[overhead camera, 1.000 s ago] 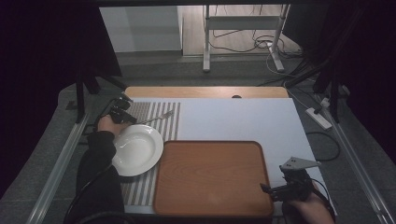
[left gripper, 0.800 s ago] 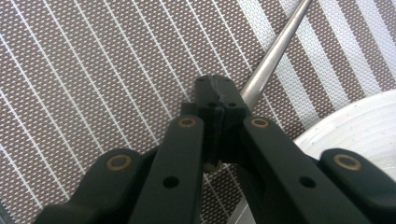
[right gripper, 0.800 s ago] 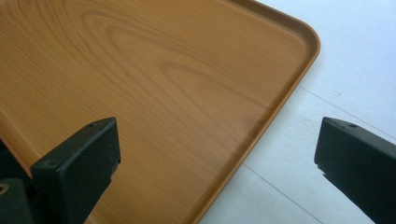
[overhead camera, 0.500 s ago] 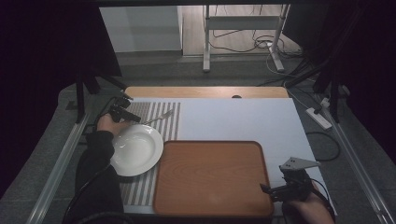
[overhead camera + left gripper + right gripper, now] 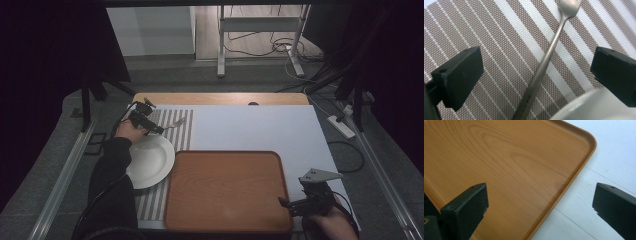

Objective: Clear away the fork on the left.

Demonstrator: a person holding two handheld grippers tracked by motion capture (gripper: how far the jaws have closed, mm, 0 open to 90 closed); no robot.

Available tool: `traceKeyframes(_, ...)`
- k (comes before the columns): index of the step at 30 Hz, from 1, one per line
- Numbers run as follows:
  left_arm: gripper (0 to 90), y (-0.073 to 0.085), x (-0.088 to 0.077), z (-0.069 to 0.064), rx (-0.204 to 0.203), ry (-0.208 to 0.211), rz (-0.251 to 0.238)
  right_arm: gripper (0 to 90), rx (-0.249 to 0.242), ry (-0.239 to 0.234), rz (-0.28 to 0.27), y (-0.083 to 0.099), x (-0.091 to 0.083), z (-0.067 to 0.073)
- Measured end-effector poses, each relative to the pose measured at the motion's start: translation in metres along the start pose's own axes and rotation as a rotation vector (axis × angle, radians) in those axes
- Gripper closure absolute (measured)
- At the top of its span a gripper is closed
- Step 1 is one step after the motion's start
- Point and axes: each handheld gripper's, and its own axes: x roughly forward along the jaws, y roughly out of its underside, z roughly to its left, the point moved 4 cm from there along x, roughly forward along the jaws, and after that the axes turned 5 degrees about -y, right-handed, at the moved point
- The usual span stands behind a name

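Note:
A metal fork (image 5: pixel 174 123) lies on the striped placemat (image 5: pixel 181 135) at the table's back left. My left gripper (image 5: pixel 156 128) hovers over its handle, open, with one jaw on each side of the fork (image 5: pixel 546 62). A white plate (image 5: pixel 148 161) sits just in front, and its rim (image 5: pixel 596 105) shows under the right jaw. A wooden tray (image 5: pixel 225 187) lies at the front middle. My right gripper (image 5: pixel 284 202) is open at the tray's front right corner, its jaws astride the tray's rim (image 5: pixel 574 177).
The white tabletop (image 5: pixel 260 127) stretches behind and to the right of the tray. A bare wooden strip (image 5: pixel 220 98) runs along the far edge. Metal rails (image 5: pixel 62 175) flank the table on both sides.
The left gripper has edged slightly toward the fork and lower over the placemat. The right gripper has stayed at the tray's corner.

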Motion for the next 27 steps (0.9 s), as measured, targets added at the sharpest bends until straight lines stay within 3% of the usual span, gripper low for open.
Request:
traceKeyframes(8,0.4,-0.008,0.020,-0.007,0.032,-0.045,0.119,1.0,0.001,-0.006,-0.004,0.000,0.000,0.000)
traceKeyframes(12,4.3,-0.008,0.019,-0.005,0.030,-0.033,0.111,1.0,0.000,-0.007,-0.005,0.000,0.000,0.000)
traceKeyframes(13,7.7,-0.007,0.017,-0.005,0.035,-0.028,0.103,1.0,0.000,-0.008,-0.006,0.000,0.000,0.000)
traceKeyframes(18,44.6,-0.005,0.007,-0.002,0.052,-0.029,0.080,1.0,-0.003,-0.005,-0.001,0.000,0.000,0.000)
traceKeyframes(22,62.7,-0.003,0.005,-0.003,0.079,0.004,0.063,1.0,-0.006,-0.007,-0.002,0.000,0.000,0.000)
traceKeyframes(23,73.2,-0.002,0.005,-0.002,0.093,-0.008,0.062,1.0,-0.006,-0.006,0.000,0.000,0.000,0.000)
traceKeyframes(24,78.0,-0.002,0.005,-0.002,0.094,-0.005,0.058,1.0,-0.006,-0.007,-0.002,0.000,0.000,0.000)
traceKeyframes(27,80.8,0.000,0.004,0.000,0.099,0.018,0.050,1.0,-0.006,-0.005,0.000,0.000,0.000,0.000)
